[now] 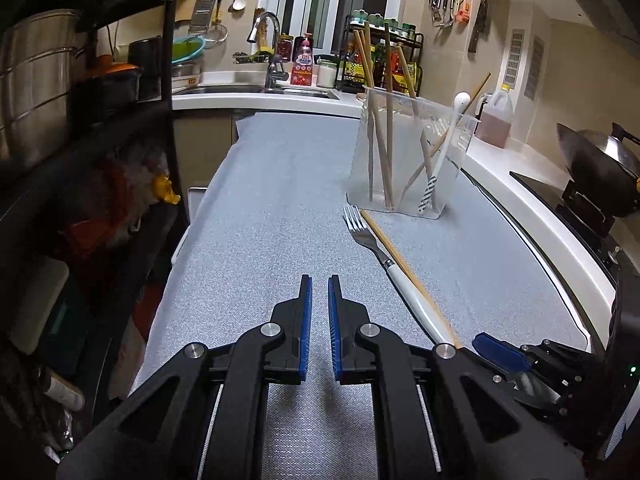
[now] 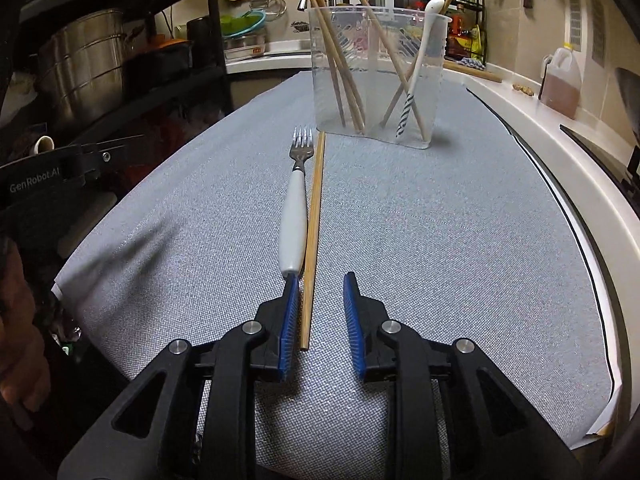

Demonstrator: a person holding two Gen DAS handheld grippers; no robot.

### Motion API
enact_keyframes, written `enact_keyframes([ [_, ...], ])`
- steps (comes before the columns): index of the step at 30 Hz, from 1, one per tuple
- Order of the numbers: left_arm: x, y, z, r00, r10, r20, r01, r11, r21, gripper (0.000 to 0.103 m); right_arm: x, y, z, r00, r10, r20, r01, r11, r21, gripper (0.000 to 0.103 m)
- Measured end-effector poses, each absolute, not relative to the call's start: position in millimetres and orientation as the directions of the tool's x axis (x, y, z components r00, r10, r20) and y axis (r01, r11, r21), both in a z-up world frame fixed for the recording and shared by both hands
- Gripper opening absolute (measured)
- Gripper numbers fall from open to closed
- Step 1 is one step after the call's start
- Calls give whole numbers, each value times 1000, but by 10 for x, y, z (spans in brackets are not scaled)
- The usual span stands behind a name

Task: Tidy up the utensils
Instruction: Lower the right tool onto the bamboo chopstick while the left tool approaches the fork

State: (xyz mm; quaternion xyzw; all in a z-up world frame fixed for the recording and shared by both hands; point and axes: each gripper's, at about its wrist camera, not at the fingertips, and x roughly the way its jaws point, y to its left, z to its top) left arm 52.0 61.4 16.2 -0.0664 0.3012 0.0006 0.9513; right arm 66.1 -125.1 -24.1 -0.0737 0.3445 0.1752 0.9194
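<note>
On the grey mat (image 2: 400,216), the right gripper (image 2: 320,280), jaws spread, straddles a chopstick (image 2: 314,216) beside a fork (image 2: 294,208); the left gripper (image 1: 319,280), jaws narrowly parted, holds nothing.

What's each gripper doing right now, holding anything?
Left gripper: jaws slightly apart, holding nothing.
Right gripper: jaws open, empty, around the end of the loose wooden chopstick.

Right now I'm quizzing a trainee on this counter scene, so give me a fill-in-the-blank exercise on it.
1. Beside the fork lies one loose wooden ____.
2. The clear container holds chopsticks and a white ____.
3. The fork's tines point toward the ____.
4. The right tool, open, has the chopstick's near end between its ____.

Missing words: chopstick; spoon; container; fingers
</note>
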Motion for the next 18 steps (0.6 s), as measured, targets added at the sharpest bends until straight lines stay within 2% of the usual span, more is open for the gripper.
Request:
enact_keyframes([
  [11,513,613,145,820,-41,-570,-39,991,-128,9,644,-1314,-220,697,264,-667,-362,932,-9,12],
  [13,513,613,138,820,-40,-571,-40,991,-128,9,638,-1308,-223,695,268,-668,-367,930,-9,5],
  [18,513,614,146,820,-42,-571,-39,991,-128,9,641,-1349,-217,704,252,-664,-346,938,-10,5],
])
